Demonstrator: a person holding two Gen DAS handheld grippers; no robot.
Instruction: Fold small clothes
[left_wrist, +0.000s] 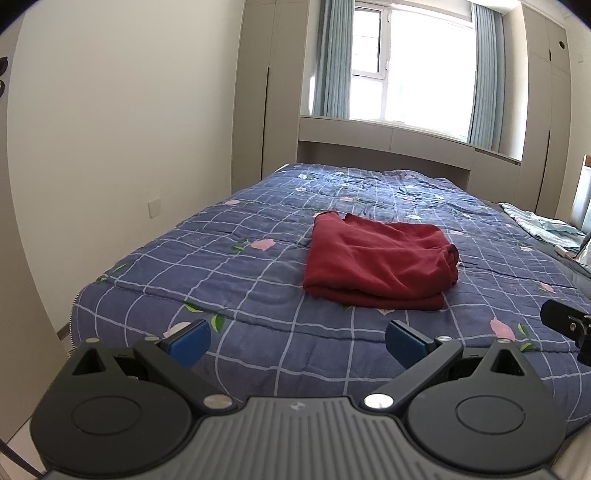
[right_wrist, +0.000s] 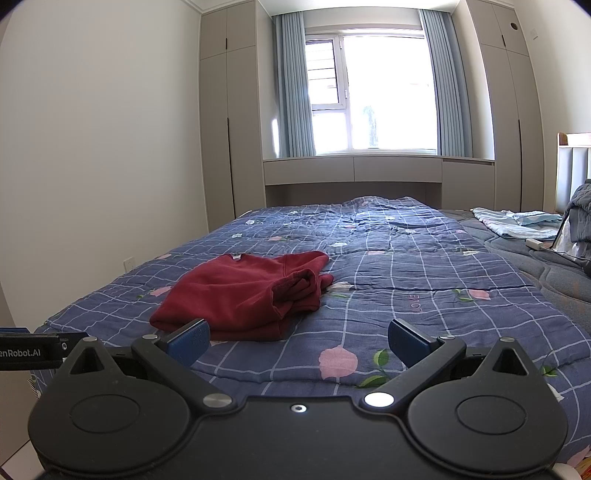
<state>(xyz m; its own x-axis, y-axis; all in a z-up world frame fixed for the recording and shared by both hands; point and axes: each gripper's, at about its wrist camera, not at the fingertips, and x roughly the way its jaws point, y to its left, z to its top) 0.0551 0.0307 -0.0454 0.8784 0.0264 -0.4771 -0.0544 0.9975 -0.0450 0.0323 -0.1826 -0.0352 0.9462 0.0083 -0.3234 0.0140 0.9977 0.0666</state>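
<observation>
- Red garment (left_wrist: 380, 266) lies on the bed quilt (left_wrist: 229, 266), folded into a thick layered bundle; a bunched cuff or sleeve end (right_wrist: 295, 291) sits on its right side.
- Long axis: runs roughly left-right across the near half of the bed, with the doubled fold edge facing the foot of the bed, toward both tongs.
- From the left tongs (left_wrist: 297, 341): garment is ahead and slightly right, well apart, with bare quilt between.
- From the right tongs (right_wrist: 299, 341): garment is ahead and left; its near left corner shows just past the left pad (right_wrist: 190, 341), though whether they touch I cannot tell. Judgement: the right tongs are nearer.
- Both tongs stand wide, blue pads spread, holding nothing.
- The other tool's body shows at the edge of each view: the two are side by side at the foot of the bed.
- Judgement: the fold looks largely done; any tidying would start at the loose cuff side.
- Further out: pale blue cloth (right_wrist: 517, 223) at the far right of the bed, window (right_wrist: 373, 92) and curtains beyond.
</observation>
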